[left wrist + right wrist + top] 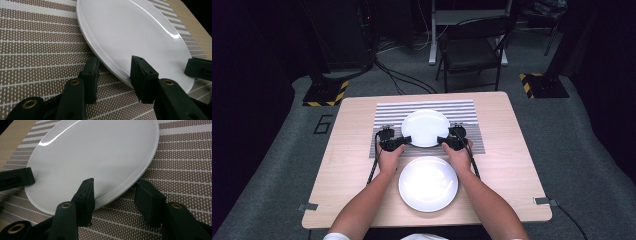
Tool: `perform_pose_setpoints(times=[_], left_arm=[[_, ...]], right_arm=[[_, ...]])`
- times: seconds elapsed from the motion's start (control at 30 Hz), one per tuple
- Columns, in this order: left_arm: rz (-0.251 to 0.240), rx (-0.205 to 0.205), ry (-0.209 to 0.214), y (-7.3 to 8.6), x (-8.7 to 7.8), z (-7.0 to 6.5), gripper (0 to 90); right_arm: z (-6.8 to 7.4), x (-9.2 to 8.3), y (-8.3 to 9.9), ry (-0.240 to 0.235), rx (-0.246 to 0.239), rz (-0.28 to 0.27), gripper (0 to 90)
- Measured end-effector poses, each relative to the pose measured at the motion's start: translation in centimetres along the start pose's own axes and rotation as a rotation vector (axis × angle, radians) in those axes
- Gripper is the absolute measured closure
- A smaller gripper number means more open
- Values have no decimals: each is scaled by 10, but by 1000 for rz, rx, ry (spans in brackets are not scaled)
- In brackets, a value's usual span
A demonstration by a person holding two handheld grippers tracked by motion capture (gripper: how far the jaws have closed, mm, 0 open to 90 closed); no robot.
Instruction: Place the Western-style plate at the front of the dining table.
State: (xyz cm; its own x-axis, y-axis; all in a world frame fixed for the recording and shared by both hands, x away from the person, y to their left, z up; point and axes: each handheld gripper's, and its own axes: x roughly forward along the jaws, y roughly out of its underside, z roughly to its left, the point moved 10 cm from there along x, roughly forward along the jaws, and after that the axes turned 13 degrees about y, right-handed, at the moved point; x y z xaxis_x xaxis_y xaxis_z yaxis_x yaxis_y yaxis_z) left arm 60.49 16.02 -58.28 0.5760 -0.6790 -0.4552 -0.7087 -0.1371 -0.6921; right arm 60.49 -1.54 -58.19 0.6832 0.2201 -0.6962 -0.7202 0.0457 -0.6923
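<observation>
A white plate (pixel 425 127) (pixel 140 32) (pixel 95 152) lies on a striped placemat (pixel 387 112) at the table's middle back. My left gripper (pixel 404 141) (pixel 113 72) comes in from the plate's left and is shut on its rim, one jaw against the edge by the mat and the other on the plate's top. My right gripper (pixel 443 141) (pixel 115 192) straddles the rim on the opposite side. One of its jaws rests over the plate; the other stands a sliver off the edge, so it is open. A second white plate (pixel 428 183) sits between the forearms.
The wooden table (pixel 352 165) has bare room left and right of the mat. A folding chair (pixel 472 50) stands beyond the far edge, with cables on the grey floor. Each gripper view also catches the opposite gripper's jaw at the plate's far rim.
</observation>
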Motion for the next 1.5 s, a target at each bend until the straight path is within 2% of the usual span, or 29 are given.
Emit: perform_pose_setpoints(times=[0.37,0.43,0.53,0.63,0.87,0.97,1.03,1.27,1.5], left_arm=[[11,13,1,0,-1,1,568],[2,22,-4,-2,-5,3,562],[-7,21,-2,-5,-8,4,553],[-6,32,-8,-5,-10,5,552],[-15,50,-24,-8,-18,10,536],[-3,92,-43,-8,-21,11,533],[0,106,-45,-9,-22,11,533],[-7,98,-45,-11,-26,15,518],[-1,127,-55,-11,-33,16,511]], right_arm=[[0,-1,1,0,2,4,498],[-1,-1,1,3,-16,-2,497],[-1,-2,2,4,-8,5,494],[-3,-4,0,29,-26,-16,503],[-2,-13,-2,27,-51,-32,501],[-5,-15,-2,35,-66,-39,500],[-8,-17,-2,48,-68,-37,500],[-15,-24,-3,52,-77,-42,500],[-21,-31,1,46,-98,-46,500]])
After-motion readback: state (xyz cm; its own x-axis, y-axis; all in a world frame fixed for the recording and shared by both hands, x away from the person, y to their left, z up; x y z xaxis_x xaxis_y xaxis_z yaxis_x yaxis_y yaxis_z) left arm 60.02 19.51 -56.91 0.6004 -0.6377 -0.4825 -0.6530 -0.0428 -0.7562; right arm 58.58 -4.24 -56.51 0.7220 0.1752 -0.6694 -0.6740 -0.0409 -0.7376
